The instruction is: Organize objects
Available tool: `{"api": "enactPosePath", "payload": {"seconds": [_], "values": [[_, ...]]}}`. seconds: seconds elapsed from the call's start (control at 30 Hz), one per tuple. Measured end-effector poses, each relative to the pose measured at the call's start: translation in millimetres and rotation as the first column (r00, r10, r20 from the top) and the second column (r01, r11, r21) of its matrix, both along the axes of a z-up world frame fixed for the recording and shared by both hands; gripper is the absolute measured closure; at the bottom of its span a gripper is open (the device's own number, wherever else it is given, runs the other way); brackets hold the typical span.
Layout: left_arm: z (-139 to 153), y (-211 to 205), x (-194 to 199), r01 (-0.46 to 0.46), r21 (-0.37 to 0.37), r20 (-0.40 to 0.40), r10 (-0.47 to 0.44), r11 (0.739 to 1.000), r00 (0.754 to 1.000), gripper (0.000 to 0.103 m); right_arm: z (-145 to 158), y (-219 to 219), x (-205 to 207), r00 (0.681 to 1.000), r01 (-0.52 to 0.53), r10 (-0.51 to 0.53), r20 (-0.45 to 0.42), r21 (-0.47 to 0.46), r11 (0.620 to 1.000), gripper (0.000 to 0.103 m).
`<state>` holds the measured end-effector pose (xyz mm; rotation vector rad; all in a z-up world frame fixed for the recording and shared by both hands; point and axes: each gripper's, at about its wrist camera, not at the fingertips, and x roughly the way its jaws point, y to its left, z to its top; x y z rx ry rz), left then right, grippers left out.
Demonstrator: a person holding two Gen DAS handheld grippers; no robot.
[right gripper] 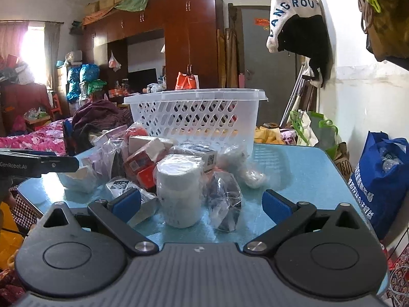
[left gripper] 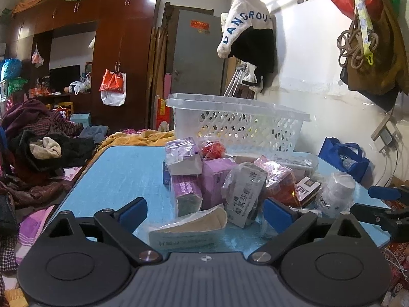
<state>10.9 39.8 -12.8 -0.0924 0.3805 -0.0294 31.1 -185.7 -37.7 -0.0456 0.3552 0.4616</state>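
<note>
While both tongs gape with nothing between their blue pads, the wrapped boxes [left gripper: 217, 179] lie heaped on the desk [left gripper: 122, 168] just ahead. A flat packet [left gripper: 189, 227] sits nearest the left tongs [left gripper: 204, 213]; a white jar [right gripper: 179, 192] stands between the right tongs [right gripper: 202, 204]. Behind the heap waits the basket [right gripper: 194, 117], probably their destination.

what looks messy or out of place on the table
The bagged boxes and a white bottle lie jumbled on the blue table, several tipped over, while the basket behind them looks nearly empty.
</note>
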Motion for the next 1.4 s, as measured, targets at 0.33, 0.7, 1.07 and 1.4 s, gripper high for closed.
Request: {"api": "enactPosePath", "payload": {"seconds": [0.33,0.7,1.07,1.4], "values": [[-9,-5,-3,-0.014,0.045,-0.022,0.015,0.999,1.000,0.009,3,-1,0,0.998,0.002,-0.005,0.066,0.037,0.999,0.009],[-25,6,9,-0.042,0.013,-0.050,0.043,0.999,0.998,0.009,-5,19,2,0.997,-0.018,0.020,0.072,-0.023,1.000,0.014],[-29,-4,7,-0.033,0.076,0.004,0.032,0.997,0.999,0.041,-7,21,12,0.999,-0.021,0.023,0.048,-0.029,0.999,0.032],[-31,-7,9,-0.012,0.102,0.010,0.011,0.995,1.000,0.040,-9,23,10,0.998,-0.038,0.039,0.039,-0.040,0.998,0.050]]}}
